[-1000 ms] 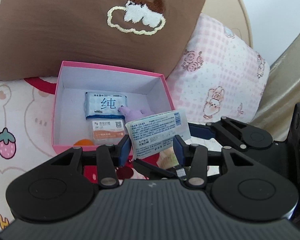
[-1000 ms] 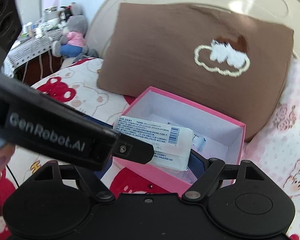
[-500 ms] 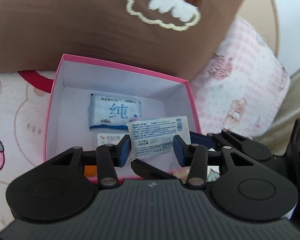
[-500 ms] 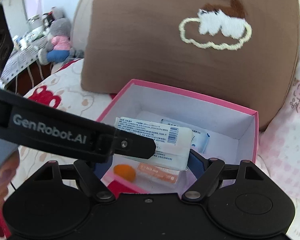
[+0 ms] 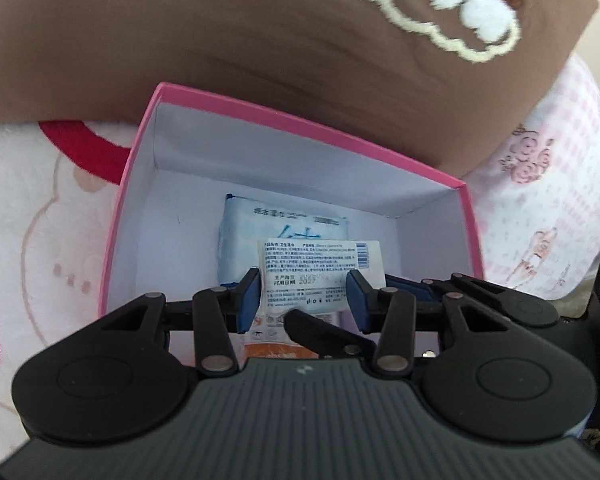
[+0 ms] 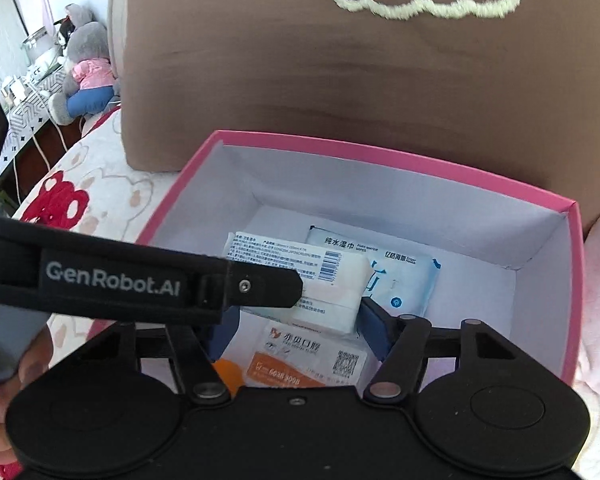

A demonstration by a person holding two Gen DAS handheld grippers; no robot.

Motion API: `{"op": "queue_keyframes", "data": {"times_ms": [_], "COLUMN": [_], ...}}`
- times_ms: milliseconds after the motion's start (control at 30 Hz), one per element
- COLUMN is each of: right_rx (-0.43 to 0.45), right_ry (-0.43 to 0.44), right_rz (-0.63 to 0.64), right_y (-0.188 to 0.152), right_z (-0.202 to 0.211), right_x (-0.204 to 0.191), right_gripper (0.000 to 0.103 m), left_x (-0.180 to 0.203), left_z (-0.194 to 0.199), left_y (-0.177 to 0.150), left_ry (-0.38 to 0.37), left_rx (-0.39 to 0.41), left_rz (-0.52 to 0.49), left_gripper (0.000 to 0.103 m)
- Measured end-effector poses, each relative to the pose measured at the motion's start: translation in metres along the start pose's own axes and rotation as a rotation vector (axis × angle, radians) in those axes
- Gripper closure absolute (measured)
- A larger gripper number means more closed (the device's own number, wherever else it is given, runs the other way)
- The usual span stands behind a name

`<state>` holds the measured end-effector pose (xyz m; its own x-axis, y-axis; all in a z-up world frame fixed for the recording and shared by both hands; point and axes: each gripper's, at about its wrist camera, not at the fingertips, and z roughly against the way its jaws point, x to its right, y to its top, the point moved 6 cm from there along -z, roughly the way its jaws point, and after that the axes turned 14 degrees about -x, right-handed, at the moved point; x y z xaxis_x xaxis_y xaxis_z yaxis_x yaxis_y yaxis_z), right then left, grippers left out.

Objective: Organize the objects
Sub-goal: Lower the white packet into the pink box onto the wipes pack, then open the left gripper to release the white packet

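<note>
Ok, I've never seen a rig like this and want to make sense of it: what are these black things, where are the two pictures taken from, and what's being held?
There is no robot. A person holds a two-finger gripper in each hand, and each has a wide-angle camera looking along its fingers. One picture comes from the left gripper, the other from the right gripper. The black shapes at the bottom are the tool itself.

Both cameras look down into an open pink box on a bed cover, in front of a brown pillow. The left gripper pinches a white wipes packet over the box. The right gripper's jaws have just been closing around that same packet, but I cannot tell whether they press it.

In the box lie a blue wipes pack and an orange-and-white packet.
</note>
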<state>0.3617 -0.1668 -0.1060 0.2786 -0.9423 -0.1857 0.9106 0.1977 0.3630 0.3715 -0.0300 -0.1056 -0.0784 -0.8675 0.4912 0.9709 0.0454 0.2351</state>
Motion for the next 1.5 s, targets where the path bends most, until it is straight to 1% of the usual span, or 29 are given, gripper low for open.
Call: {"op": "queue_keyframes", "data": {"times_ms": [133,233,300,400,533,633,767,867,1000,1100,1200,1300,1400,1500], "right_rx": [-0.011,-0.034,-0.052,-0.06,-0.06,-0.061,-0.047,-0.031,0.011,0.04,0.056,0.063,0.074,0.073], "right_ry": [-0.015,-0.015,-0.009,-0.012,-0.019,-0.045,-0.038,-0.03,-0.04,-0.042,-0.039,-0.046,-0.048,-0.045], "right_rz": [0.009,-0.017,-0.045,-0.053,-0.048,-0.042,-0.05,-0.047,-0.007,0.017,0.031,0.045,0.047,0.043], "right_y": [0.0,0.0,0.0,-0.002,-0.002,-0.002,-0.007,-0.011,-0.021,-0.029,-0.034,-0.038,-0.044,-0.05], "right_z": [-0.01,-0.017,-0.022,-0.027,-0.028,-0.028,-0.023,-0.014,0.006,0.02,0.032,0.039,0.046,0.052], "right_x": [0.006,0.014,0.02,0.023,0.021,0.023,0.024,0.021,0.015,0.01,0.007,0.003,0.001,-0.002], "right_gripper": [0.036,0.036,0.036,0.036,0.036,0.039,0.039,0.039,0.038,0.038,0.038,0.037,0.037,0.037], "left_x": [-0.002,-0.003,-0.003,-0.002,-0.006,-0.01,-0.013,-0.008,-0.002,0.0,0.003,0.005,0.007,0.004], "left_z": [-0.014,-0.024,-0.03,-0.036,-0.037,-0.033,-0.024,-0.014,0.0,0.009,0.015,0.021,0.028,0.041], "left_y": [0.001,-0.001,-0.004,-0.006,-0.005,-0.006,-0.01,-0.013,-0.021,-0.027,-0.033,-0.04,-0.047,-0.053], "left_ry": [0.013,0.014,0.01,0.024,0.019,0.063,0.058,0.071,0.106,0.123,0.133,0.121,0.139,0.135], "left_rx": [-0.011,-0.023,-0.026,-0.015,-0.006,0.008,0.01,0.012,0.02,0.024,0.026,0.019,0.012,0.011], "left_rz": [0.0,0.004,0.027,0.034,0.053,0.063,0.063,0.029,-0.016,-0.03,-0.039,-0.051,-0.063,-0.057], "left_gripper": [0.06,0.06,0.06,0.06,0.06,0.06,0.06,0.06,0.059,0.058,0.057,0.057,0.057,0.057]}}
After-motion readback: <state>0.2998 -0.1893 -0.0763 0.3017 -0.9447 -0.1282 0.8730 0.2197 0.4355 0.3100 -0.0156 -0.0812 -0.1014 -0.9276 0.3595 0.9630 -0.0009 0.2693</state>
